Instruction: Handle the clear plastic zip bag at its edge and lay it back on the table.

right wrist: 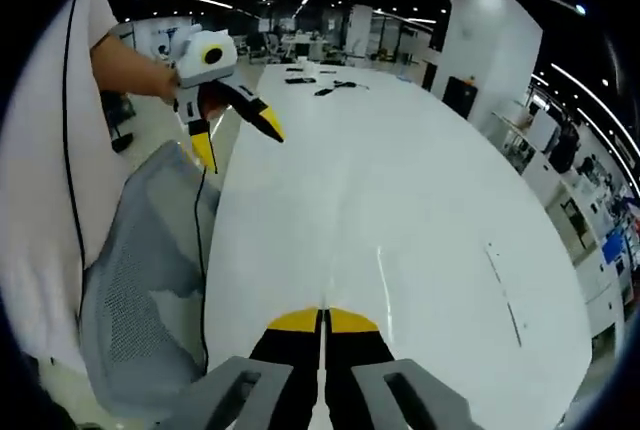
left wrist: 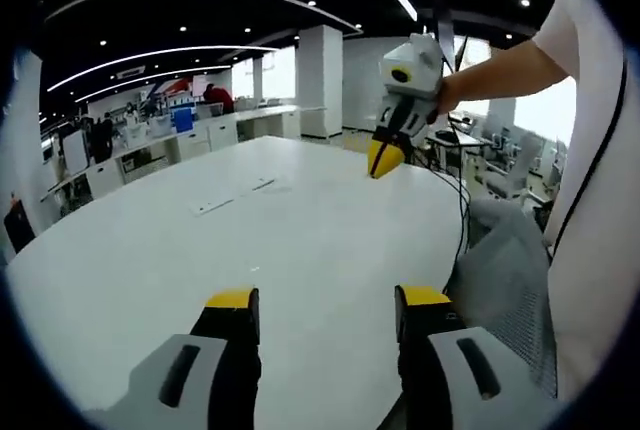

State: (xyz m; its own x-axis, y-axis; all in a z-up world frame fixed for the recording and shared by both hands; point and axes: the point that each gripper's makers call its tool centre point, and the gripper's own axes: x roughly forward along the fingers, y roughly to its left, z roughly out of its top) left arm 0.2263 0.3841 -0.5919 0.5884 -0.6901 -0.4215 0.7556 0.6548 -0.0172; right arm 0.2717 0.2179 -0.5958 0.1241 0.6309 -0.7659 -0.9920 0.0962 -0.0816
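A flat, clear plastic zip bag (left wrist: pixel 236 194) lies on the white table (left wrist: pixel 300 250), far ahead of my left gripper (left wrist: pixel 327 300); only its faint edges show. The left gripper's yellow-tipped jaws stand open over the near table edge with nothing between them. My right gripper (left wrist: pixel 384 158) hangs above the table's right side, held by a hand, jaws together and apart from the bag. In the right gripper view the right gripper (right wrist: pixel 322 322) is shut with nothing seen in it. There the bag (right wrist: pixel 503 288) lies to its right, and the open left gripper (right wrist: pixel 238 138) is raised at the left.
A grey mesh chair (left wrist: pixel 505 265) (right wrist: pixel 150 260) stands at the table's edge beside a person in a white shirt (right wrist: pixel 50 150). A thin cable (right wrist: pixel 200 240) hangs by the chair. Small dark items (right wrist: pixel 335 84) lie at the table's far end. Office desks (left wrist: pixel 180 135) stand beyond.
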